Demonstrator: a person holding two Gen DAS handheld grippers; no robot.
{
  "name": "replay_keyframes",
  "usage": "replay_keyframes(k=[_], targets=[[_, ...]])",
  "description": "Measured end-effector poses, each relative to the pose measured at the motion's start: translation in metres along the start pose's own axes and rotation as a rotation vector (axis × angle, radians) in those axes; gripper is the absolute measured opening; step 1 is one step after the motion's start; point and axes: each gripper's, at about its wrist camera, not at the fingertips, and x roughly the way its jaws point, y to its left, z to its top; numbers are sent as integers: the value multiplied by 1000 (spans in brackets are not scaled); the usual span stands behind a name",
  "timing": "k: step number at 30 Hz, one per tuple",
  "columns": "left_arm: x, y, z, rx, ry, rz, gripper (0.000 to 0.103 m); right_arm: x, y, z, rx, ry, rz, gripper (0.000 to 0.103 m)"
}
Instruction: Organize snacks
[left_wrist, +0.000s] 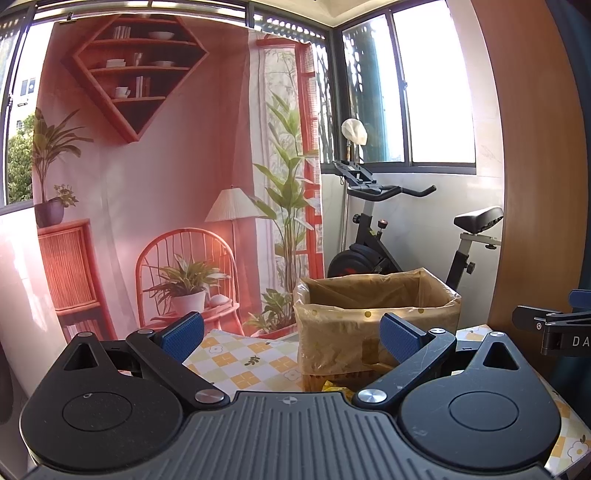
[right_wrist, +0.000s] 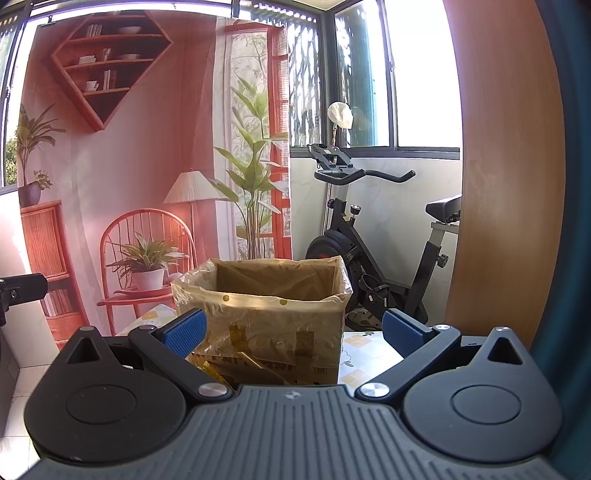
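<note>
A cardboard box (left_wrist: 376, 325) lined with a crinkled, translucent plastic bag (right_wrist: 221, 291) stands upright on a table covered by a cloth (left_wrist: 236, 362) printed with yellow and white checks and small flowers. The box top is open, and the bag's edge is folded over the rim. From here the inside looks like plain lining; whether any snacks lie in it cannot be told.

The left gripper (left_wrist: 291, 334) is held level in front of the box, its two blue-padded fingers (left_wrist: 183, 330) spread wide with nothing between them. The box sits ahead and a little to its right. Just above the gripper's body, at the foot of the box, a scrap of yellow wrapper (left_wrist: 334, 387) shows, mostly hidden.

The right gripper (right_wrist: 293, 332) faces the same box almost squarely, its jaws also wide apart and empty. Near its left finger, yellow packets (right_wrist: 210, 369) lie against the base of the box, only partly visible.

Each gripper appears at the edge of the other's view, so they sit side by side.

Behind the table hangs a printed backdrop (left_wrist: 166, 166) of a pink room with shelves, a chair and plants. To its right an exercise bike (right_wrist: 369, 240) stands below a window, and a wooden panel (right_wrist: 509, 184) rises at the far right.
</note>
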Motion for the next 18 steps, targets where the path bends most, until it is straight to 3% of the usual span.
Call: replay_keyframes(k=[18], targets=[[0,0,-1,-6,2,-5,102,0,1,0,-1,0,-1,103]])
